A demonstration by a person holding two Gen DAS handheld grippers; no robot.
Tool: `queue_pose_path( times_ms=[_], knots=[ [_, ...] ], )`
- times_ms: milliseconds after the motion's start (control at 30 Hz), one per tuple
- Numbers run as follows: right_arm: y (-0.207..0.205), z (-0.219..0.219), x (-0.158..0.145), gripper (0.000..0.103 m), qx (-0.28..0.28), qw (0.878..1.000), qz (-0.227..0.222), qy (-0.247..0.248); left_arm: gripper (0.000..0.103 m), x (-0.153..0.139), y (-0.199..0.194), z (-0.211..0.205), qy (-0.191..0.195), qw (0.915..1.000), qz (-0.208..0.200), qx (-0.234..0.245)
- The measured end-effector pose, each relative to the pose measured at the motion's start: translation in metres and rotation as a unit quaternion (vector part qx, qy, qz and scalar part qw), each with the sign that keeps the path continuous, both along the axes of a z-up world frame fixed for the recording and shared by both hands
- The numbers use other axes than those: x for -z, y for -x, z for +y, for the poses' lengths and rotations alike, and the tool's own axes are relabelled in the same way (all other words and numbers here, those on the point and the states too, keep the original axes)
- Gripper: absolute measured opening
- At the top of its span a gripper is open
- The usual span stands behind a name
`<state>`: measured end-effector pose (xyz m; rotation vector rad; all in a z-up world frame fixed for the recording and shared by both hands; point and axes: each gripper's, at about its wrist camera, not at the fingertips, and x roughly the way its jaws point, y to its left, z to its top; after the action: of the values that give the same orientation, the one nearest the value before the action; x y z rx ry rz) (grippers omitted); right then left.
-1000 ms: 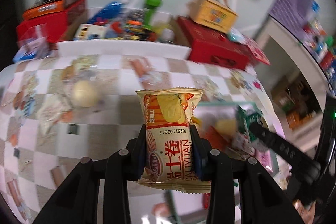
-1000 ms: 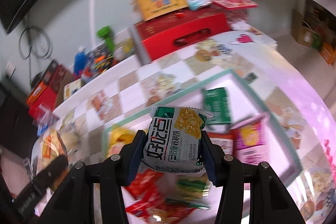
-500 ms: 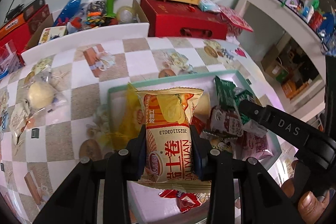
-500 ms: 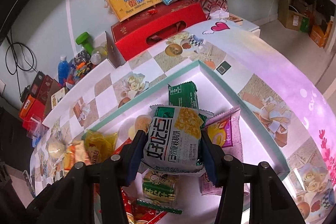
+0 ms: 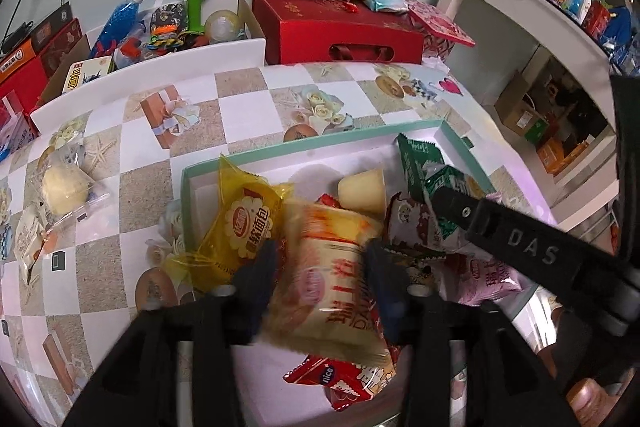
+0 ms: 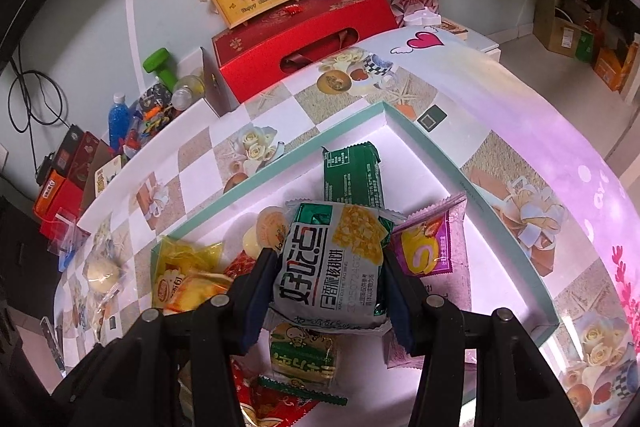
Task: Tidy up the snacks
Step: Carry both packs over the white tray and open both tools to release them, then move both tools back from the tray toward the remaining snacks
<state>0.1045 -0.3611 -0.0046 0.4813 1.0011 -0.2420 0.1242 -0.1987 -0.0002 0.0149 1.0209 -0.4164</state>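
Item: snacks, part-sorted into the teal-rimmed box [image 5: 304, 143] on the checked desk [image 5: 248, 99]. We recorded the left gripper [image 5: 320, 267] over the box with its jaws opening and the orange roll packet [image 5: 332, 279] blurred between them, slipping free rather than pinched. We recorded the right gripper [image 6: 330, 273] with its jaws clenched on the grey-and-green walnut-crisp packet [image 6: 332, 263], held above the box interior. Contents noted: a yellow soft-bread packet [image 5: 244, 223], a small pudding cup [image 5: 362, 189], a green packet [image 6: 350, 175], a purple cake-roll packet [image 6: 426, 249] and a red packet [image 5: 340, 379] nearest the camera. Still out on the desk: a clear-wrapped bun [image 5: 64, 185]. Risks as we judged them: the orange roll packet was leaving the jaws over an uneven heap, so it could land on edge, slide off the red packet, or tip against the near wall. The right gripper's arm crossed close in front of the left view, so the two tools could knock together. The walnut-crisp packet hung above the pudding cup and crowded wrappers; let go there, it could pile up rather than settle flat, and its crisp contents could crack if squeezed harder.
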Motion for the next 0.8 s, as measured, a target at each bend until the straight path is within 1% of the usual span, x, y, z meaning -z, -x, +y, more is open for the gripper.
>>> queue_pose_path(
  times_ms=[200,367,433,600,633,667,700,733,767,800],
  knots=[
    [0.0,0.002,-0.001,0.056,-0.002,1.0,0.002,0.003,0.059,-0.011,0.001,0.006,-0.007,0.9998,-0.012,-0.011],
    [0.0,0.001,-0.002,0.059,0.0,1.0,0.0,0.003,0.061,-0.014,-0.005,0.022,-0.013,0.9989,-0.01,-0.044],
    [0.0,0.001,-0.003,0.062,0.001,1.0,0.001,0.005,0.065,-0.014,-0.008,0.028,-0.015,0.9984,-0.01,-0.055],
    [-0.001,0.003,-0.003,0.063,-0.001,1.0,0.003,0.009,0.065,-0.011,-0.014,0.042,-0.018,0.9966,-0.004,-0.081],
    [-0.002,0.003,-0.003,0.067,-0.003,1.0,0.004,0.01,0.068,-0.009,-0.016,0.046,-0.018,0.9958,-0.002,-0.09],
    [-0.002,0.004,-0.003,0.072,-0.006,1.0,0.004,0.011,0.073,-0.008,-0.017,0.049,-0.02,0.9948,0.0,-0.1],
    [-0.003,0.005,-0.003,0.084,-0.008,1.0,0.004,0.013,0.089,-0.007,-0.018,0.053,-0.025,0.9929,-0.001,-0.117],
    [-0.003,0.006,-0.004,0.096,-0.007,1.0,0.002,0.016,0.099,-0.007,-0.019,0.057,-0.031,0.9907,-0.008,-0.132],
    [-0.003,0.006,-0.004,0.102,-0.007,1.0,0.001,0.019,0.1,-0.007,-0.019,0.061,-0.039,0.9887,-0.018,-0.144],
    [-0.003,0.007,-0.005,0.103,-0.007,1.0,-0.001,0.023,0.1,-0.006,-0.019,0.063,-0.045,0.9875,-0.022,-0.15]
  ],
)
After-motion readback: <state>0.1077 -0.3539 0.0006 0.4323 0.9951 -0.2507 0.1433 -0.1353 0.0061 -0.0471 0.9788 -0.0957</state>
